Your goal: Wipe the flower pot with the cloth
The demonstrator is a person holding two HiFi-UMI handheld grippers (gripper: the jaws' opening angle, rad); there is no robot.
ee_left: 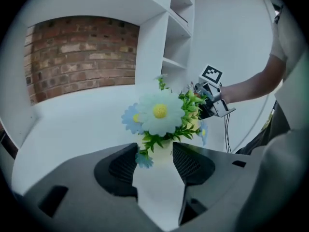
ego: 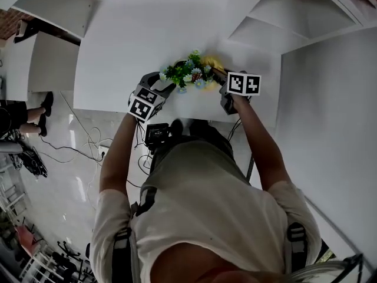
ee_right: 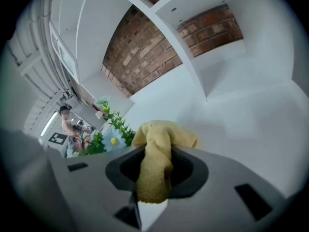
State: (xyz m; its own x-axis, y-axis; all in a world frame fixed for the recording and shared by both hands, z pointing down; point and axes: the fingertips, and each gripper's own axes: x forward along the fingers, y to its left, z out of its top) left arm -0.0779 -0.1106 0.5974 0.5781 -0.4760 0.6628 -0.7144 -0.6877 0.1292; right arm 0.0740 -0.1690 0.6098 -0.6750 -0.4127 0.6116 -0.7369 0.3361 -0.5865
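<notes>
A bunch of artificial flowers (ego: 188,73) stands in a pale flower pot (ee_left: 163,150) near the front edge of the white table (ego: 135,40). My left gripper (ee_left: 154,161) is open. It sits close against the pot's left side, with the pot showing in the gap ahead of its jaws and leaves just clear of the pads. My right gripper (ee_right: 154,170) is shut on a yellow cloth (ee_right: 157,153), which bunches out beyond the jaws. In the head view that cloth (ego: 213,62) hangs at the right of the flowers, with the right gripper (ego: 222,80) just behind it.
White shelves (ego: 265,22) rise at the table's right end, and a brick wall (ee_left: 77,57) stands behind. The table's front edge lies just under both grippers. Cables (ego: 82,140) trail on the floor, and a person's legs (ego: 26,114) show at far left.
</notes>
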